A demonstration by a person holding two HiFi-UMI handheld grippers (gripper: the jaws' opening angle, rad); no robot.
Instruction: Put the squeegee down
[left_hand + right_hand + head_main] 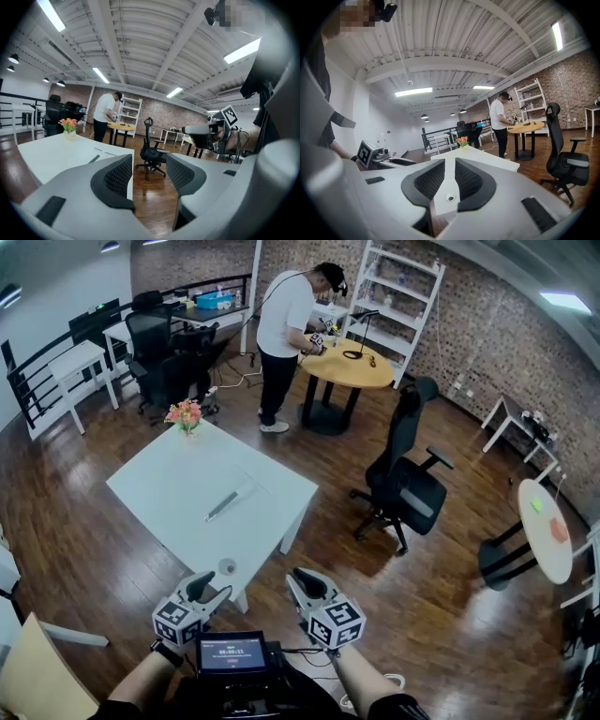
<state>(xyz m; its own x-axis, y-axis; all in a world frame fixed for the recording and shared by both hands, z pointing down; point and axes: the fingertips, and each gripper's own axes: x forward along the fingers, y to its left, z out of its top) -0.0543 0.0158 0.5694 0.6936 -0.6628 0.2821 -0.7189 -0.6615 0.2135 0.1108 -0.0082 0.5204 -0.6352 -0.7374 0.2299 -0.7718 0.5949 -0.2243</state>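
**Q:** So where's the squeegee (222,505) right now? Is either gripper actually holding it?

**A:** Nope. It's lying flat on the white table (159,486), roughly in the middle and well apart from both grippers. The left gripper (199,590) and right gripper (302,579) hang just off the table's near corner.

**Q:** And the fingers?

**A:** On the left gripper the fingers (117,176) are spread, with only floor and a black office chair (151,154) showing in the gap. The right gripper's fingers (429,180) are parted too, a narrower gap, pinching nothing.

**Q:** Anything else on the table?

**A:** A small pot of flowers (185,415) at the far corner and a little round thing (227,567) near the front edge. Further back, a person (284,320) stands at a round wooden table (352,365).
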